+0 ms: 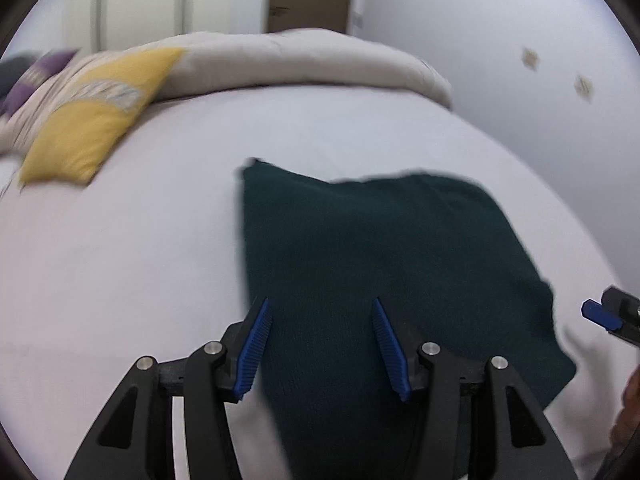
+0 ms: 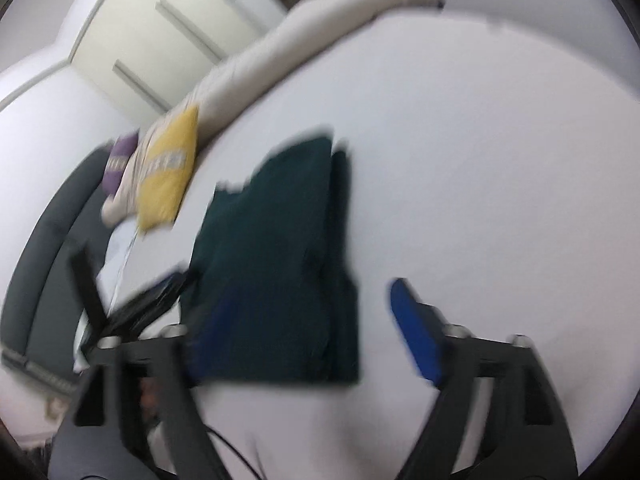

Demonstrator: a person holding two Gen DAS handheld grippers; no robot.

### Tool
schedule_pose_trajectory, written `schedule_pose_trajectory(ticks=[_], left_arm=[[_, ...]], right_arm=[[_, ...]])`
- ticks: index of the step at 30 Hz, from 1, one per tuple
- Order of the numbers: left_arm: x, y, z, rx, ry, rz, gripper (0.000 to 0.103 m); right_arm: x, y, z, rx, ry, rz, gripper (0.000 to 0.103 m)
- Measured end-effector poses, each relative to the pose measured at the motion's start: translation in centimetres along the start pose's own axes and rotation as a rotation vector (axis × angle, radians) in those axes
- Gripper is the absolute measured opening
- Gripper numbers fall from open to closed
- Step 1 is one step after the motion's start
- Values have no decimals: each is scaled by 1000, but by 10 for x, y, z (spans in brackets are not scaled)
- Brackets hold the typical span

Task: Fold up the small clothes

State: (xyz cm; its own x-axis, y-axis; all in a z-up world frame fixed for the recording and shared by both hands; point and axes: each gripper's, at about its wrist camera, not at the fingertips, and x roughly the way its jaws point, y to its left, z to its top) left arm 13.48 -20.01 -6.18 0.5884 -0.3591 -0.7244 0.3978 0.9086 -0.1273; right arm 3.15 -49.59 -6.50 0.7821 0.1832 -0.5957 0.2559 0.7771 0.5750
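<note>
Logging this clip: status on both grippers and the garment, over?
Left gripper open, right gripper open, nothing held. Dark green knitted garment lies folded on the white bed sheet. Nothing in the way.

The right wrist view is smearing with motion blur, so the dark green garment [image 2: 276, 280] is showing ragged edges and its folds are too soft to tell. The left finger [image 2: 216, 340] of the right gripper [image 2: 312, 340] is melting into the cloth. Printed lettering on the yellow cushion [image 1: 92, 120] is staying unreadable.
</note>
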Motion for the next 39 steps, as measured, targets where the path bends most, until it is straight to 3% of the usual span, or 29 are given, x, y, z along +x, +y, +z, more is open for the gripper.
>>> schedule_pose_trajectory(ticks=[3,5,8,11,14,16,17,19,21,24,25,31,34,39], left_arm=[[-8,22,0,-56,-14,28,73],[2,37,2,-110,39,7,73],[25,55,2,-227,136,-109,74],[48,60,-2,-306,228,-217,81],[54,55,1,-310,232,-226,83],[58,51,5,-294,238,-238,72],[62,47,7,-289,253,-265,59],[61,40,10,-264,257,-236,55],[57,32,13,-219,253,-211,44],[43,32,14,-200,252,-200,34],[33,34,13,-203,249,-201,33],[-51,50,6,-118,159,-138,32],[-99,71,-9,-88,134,-101,32],[-156,101,-44,-63,107,-49,32]], right_arm=[[15,6,16,-12,48,16,81],[30,8,25,-16,100,32,81],[62,-2,35,66,178,60,81],[98,-5,37,91,255,42,78],[126,-1,38,64,297,31,63],[141,5,38,54,319,26,44],[149,9,39,49,332,14,42],[158,15,40,29,338,-19,33],[158,30,38,-28,326,-77,26],[141,74,32,-188,275,-192,22],[132,91,30,-222,257,-192,21],[84,186,-4,-383,201,-131,21],[62,221,-28,-405,209,-57,21],[51,248,-75,-408,249,29,21]])
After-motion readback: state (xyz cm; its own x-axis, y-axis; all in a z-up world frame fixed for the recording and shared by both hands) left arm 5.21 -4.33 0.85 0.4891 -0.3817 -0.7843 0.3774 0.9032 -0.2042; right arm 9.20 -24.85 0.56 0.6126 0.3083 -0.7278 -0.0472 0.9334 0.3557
